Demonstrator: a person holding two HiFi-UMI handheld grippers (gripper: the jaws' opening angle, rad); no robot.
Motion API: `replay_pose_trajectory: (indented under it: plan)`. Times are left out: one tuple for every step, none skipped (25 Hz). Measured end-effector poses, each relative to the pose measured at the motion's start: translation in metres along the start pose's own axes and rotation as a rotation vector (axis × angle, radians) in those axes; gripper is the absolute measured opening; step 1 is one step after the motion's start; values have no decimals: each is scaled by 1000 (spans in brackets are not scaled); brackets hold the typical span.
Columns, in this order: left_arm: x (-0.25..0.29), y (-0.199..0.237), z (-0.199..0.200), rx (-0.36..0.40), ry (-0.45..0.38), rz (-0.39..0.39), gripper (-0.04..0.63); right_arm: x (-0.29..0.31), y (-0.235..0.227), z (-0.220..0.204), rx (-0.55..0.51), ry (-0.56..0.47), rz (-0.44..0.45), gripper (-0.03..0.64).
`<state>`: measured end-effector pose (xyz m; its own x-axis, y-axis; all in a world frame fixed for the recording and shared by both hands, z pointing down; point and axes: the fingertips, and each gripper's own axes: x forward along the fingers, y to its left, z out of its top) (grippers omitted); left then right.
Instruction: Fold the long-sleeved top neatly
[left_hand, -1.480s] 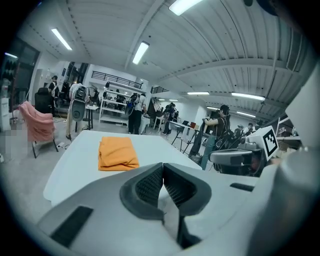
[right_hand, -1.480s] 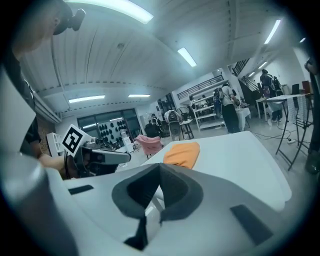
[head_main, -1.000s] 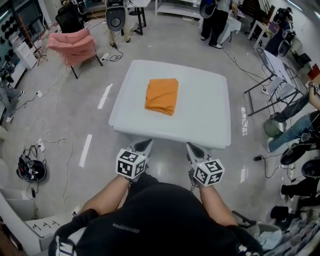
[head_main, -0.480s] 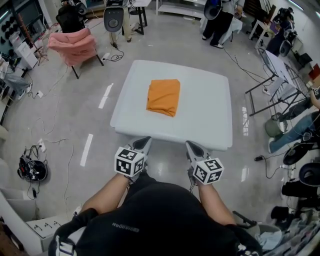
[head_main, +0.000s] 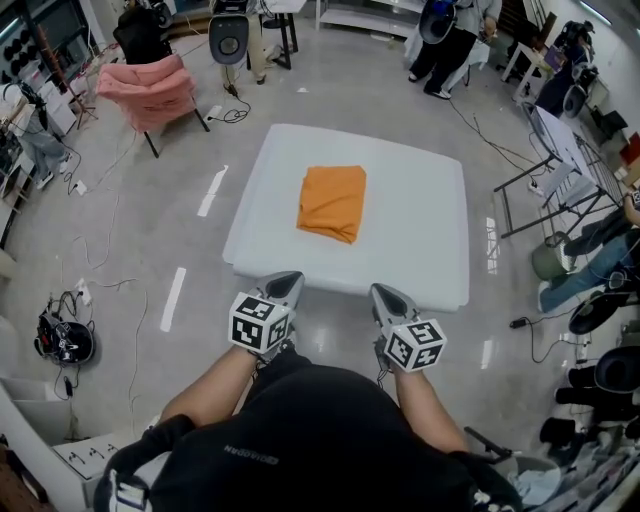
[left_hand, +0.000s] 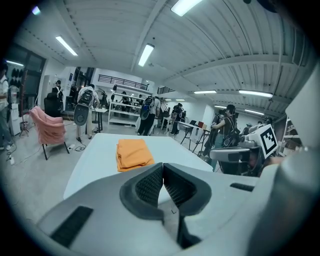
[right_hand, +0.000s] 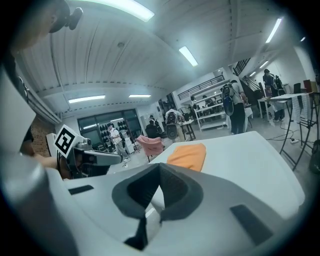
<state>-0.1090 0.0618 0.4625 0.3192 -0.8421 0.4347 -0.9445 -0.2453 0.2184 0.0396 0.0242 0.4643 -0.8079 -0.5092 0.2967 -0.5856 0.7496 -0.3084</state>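
Head view: long-sleeved top (head_main: 333, 203), orange, lies as a compact rectangle near the centre of the white worktop (head_main: 425, 230). No sleeve shows loose, so it reads as folded and the task as essentially done.

Left gripper (head_main: 284, 284) and right gripper (head_main: 386, 296) sit side by side at lower centre of frame, by the worktop's near edge and well apart from the garment.

Left gripper view: jaws pressed together with nothing between the pads. The top shows beyond them, upper left of the tips.

Right gripper view: same, jaws closed on nothing, top just above the tips.

Likely reason for the posture: both are held clear so the fold is not disturbed, and closed because no cloth is left to pinch. The bundle's lower edge looks slightly rumpled and may merit a tidy.
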Motion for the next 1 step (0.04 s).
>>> replay_pose_trajectory:
  plan:
    - [1,2,1,1,2,0,6,2,0,1,1,-3,-1,3]
